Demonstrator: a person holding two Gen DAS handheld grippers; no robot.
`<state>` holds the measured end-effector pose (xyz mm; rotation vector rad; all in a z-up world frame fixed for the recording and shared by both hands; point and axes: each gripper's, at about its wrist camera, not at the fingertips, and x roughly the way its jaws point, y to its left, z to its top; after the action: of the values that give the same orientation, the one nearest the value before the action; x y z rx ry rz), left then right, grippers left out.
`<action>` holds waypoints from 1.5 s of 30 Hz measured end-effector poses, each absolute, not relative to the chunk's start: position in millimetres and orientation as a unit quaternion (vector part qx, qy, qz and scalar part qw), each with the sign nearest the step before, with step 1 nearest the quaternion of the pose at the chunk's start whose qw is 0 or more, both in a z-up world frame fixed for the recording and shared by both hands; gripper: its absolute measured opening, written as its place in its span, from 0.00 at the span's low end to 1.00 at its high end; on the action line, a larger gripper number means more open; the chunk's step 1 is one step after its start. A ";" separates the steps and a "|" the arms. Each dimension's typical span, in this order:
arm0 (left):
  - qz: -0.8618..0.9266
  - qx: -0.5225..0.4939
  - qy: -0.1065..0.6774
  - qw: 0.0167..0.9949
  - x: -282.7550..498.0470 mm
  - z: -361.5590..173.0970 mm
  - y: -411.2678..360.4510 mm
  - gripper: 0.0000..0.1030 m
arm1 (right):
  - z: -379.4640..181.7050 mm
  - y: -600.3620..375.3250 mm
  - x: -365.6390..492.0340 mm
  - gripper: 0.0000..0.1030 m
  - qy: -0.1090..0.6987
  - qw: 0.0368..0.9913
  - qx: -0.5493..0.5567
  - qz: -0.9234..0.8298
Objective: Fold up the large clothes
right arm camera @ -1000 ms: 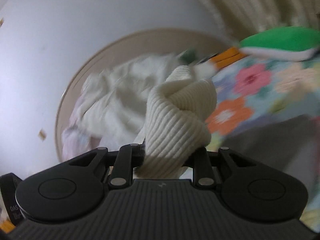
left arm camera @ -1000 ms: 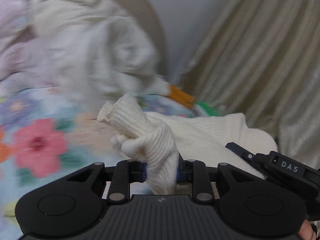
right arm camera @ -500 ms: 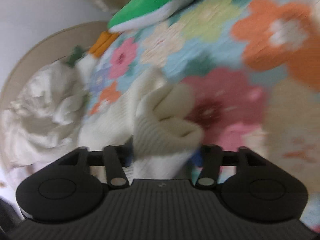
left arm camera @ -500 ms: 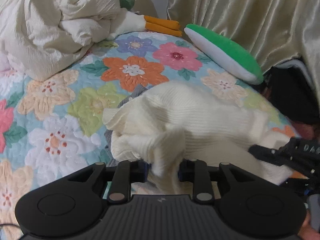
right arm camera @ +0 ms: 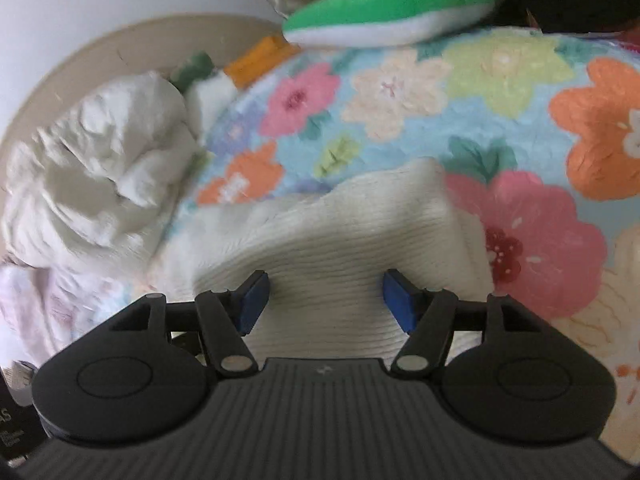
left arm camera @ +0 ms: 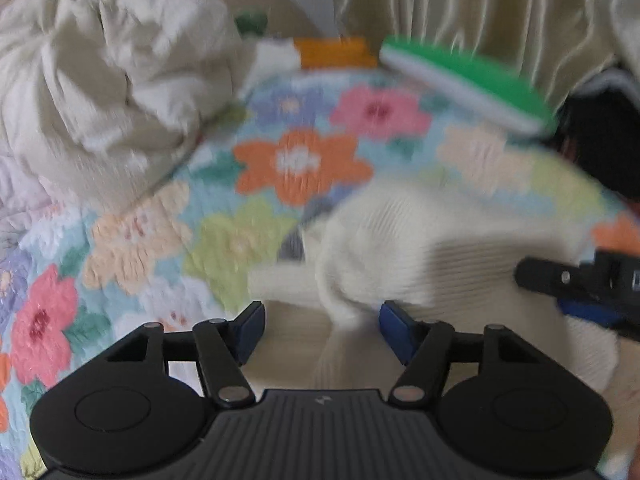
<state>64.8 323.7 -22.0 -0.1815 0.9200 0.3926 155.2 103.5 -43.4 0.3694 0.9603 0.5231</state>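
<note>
A cream ribbed knit sweater (left arm camera: 432,248) lies bunched on the flowered quilt (left arm camera: 240,184). My left gripper (left arm camera: 322,330) is open, blue pads wide apart, with a loose fold of the knit lying between them. In the right wrist view the sweater (right arm camera: 352,240) lies flatter, its folded edge running across in front of my right gripper (right arm camera: 326,300), which is open just above the knit. The right gripper's black finger (left arm camera: 560,280) shows at the right edge of the left wrist view, resting on the sweater.
A crumpled cream duvet (left arm camera: 104,92) is heaped at the back left. A green and white cushion (right arm camera: 392,8) and an orange plush piece (right arm camera: 256,60) lie at the quilt's far edge, with a beige curtain (left arm camera: 480,4) behind.
Both grippers came down from a lifted hold to the quilt and opened, letting go of the sweater. The knit now lies on the bed.
</note>
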 end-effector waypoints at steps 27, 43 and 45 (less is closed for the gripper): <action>0.194 -0.033 0.507 0.839 -51.3 30.8 289.9 1.00 | -3.6 157.3 32.1 1.00 0.447 0.882 -0.053 0.137; 0.209 -0.039 0.544 0.811 -44.5 0.9 280.2 1.00 | 2.6 137.4 34.0 1.00 0.439 0.886 0.009 0.150; 0.210 -0.041 0.545 0.811 -45.7 -0.3 281.2 1.00 | 1.1 136.0 36.4 1.00 0.445 0.883 0.014 0.146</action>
<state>-45.7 281.2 -0.3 -0.0877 1.1644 0.4486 36.4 136.0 1.1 0.0292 0.9265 0.3046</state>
